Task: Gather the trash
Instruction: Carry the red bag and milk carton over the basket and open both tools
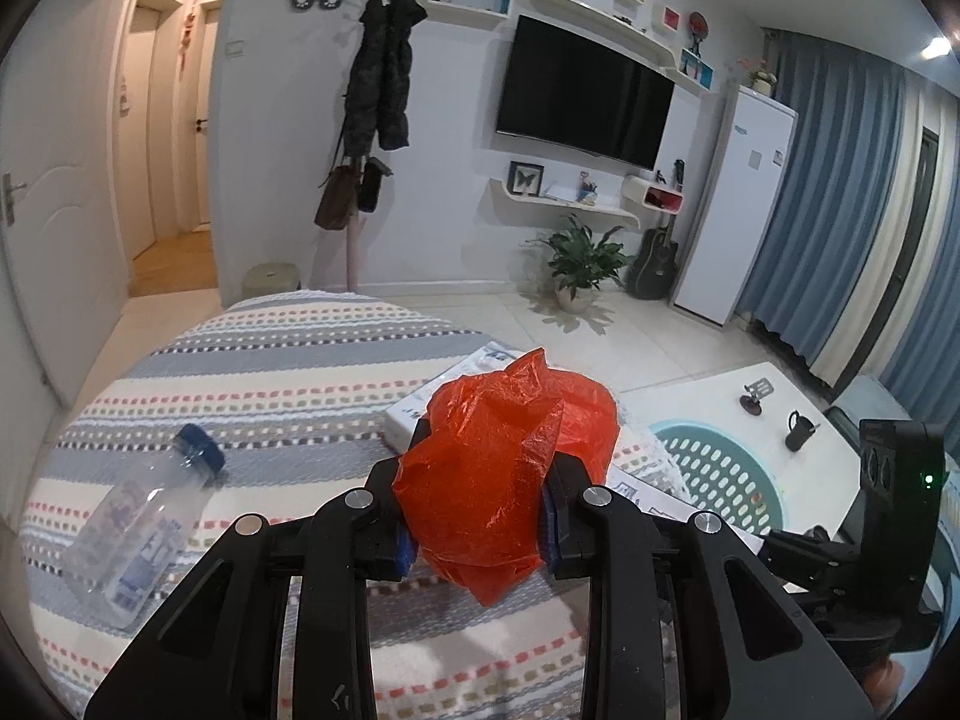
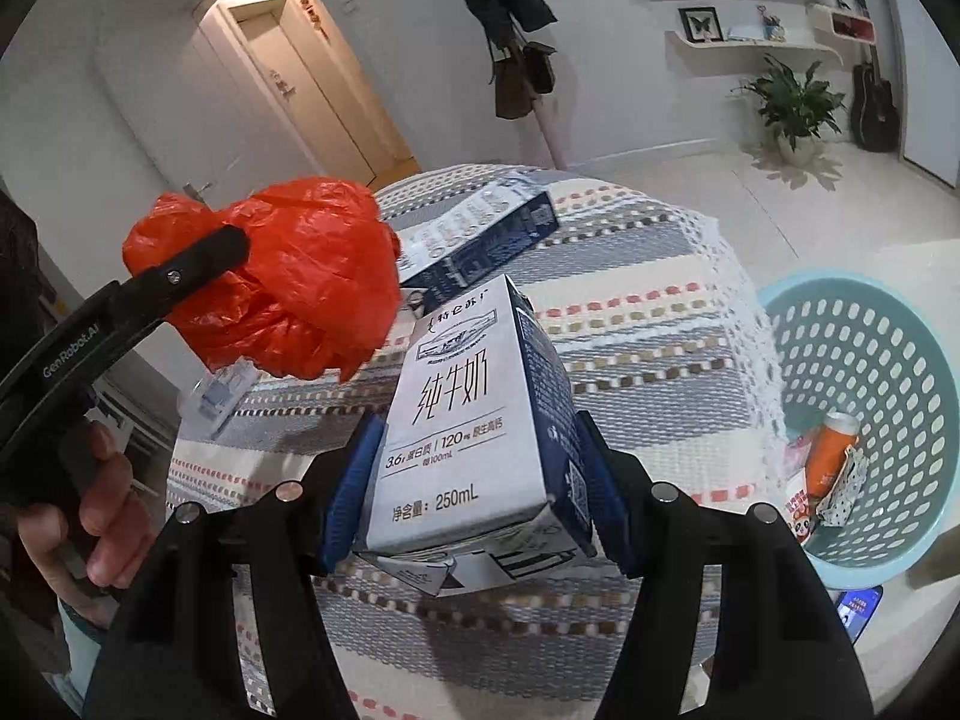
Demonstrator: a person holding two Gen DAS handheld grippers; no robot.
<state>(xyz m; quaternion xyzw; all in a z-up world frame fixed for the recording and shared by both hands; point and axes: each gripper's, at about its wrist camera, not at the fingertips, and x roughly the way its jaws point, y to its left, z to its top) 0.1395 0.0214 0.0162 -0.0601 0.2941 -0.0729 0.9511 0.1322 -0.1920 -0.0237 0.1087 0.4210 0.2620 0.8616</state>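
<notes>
The left gripper (image 1: pixel 477 516) is clamping a crumpled red plastic bag (image 1: pixel 510 468) between its blue pads, jaws pinched tight, and holding it up above the striped tablecloth (image 1: pixel 270 360). The right gripper (image 2: pixel 474 498) is gripping a white and blue milk carton (image 2: pixel 474 426) by its sides, pads pressing on the two dark faces (the printed front is facing the camera), and the carton is hanging clear of the table. In the right wrist view the bag (image 2: pixel 288 276) is floating to the left of the carton, with a person's hand (image 2: pixel 102 510) wrapping the left tool's handle. A clear plastic bottle (image 1: pixel 144 528) with a blue cap is lying on its side on the cloth. A flat blue and white box (image 2: pixel 474 234) is resting further back. The teal perforated basket (image 2: pixel 870 372) is sitting just beside the table's right edge, already holding an orange can (image 2: pixel 831 450) and some wrappers.
</notes>
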